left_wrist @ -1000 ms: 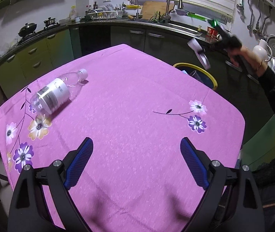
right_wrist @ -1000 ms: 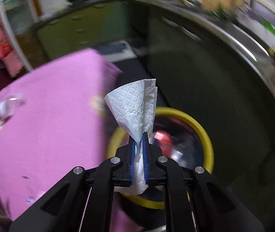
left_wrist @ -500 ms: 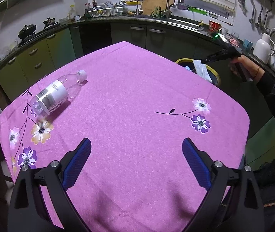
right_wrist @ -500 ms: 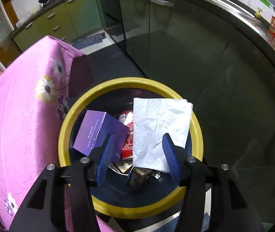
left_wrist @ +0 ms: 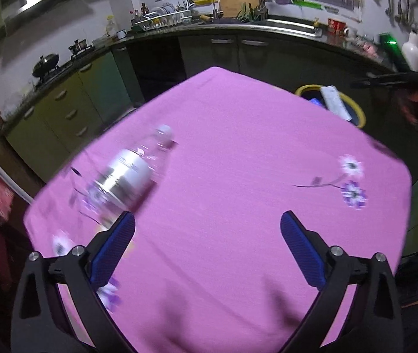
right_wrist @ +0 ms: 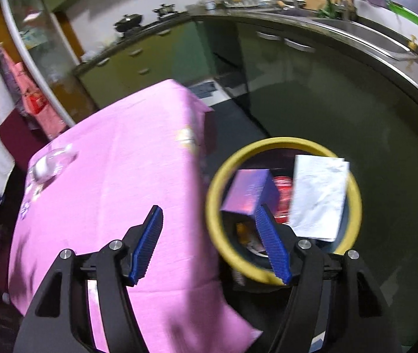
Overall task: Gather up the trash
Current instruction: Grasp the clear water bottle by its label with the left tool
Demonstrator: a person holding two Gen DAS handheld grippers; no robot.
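Risk is sitting mostly with the plastic bottle (left_wrist: 132, 173), which is lying on its side on the pink-clothed desk (left_wrist: 238, 176) near the left edge; being round, it is likely to roll off if a finger nudges it before both close. The tissue (right_wrist: 319, 197) is lying half across the yellow rim of the trash bin (right_wrist: 217, 182), so it could slide out. The left gripper (left_wrist: 207, 235) is hanging wide open and empty above the desk, touching nothing. The right gripper (right_wrist: 209, 235) is also gaping, empty, over the desk corner and bin.
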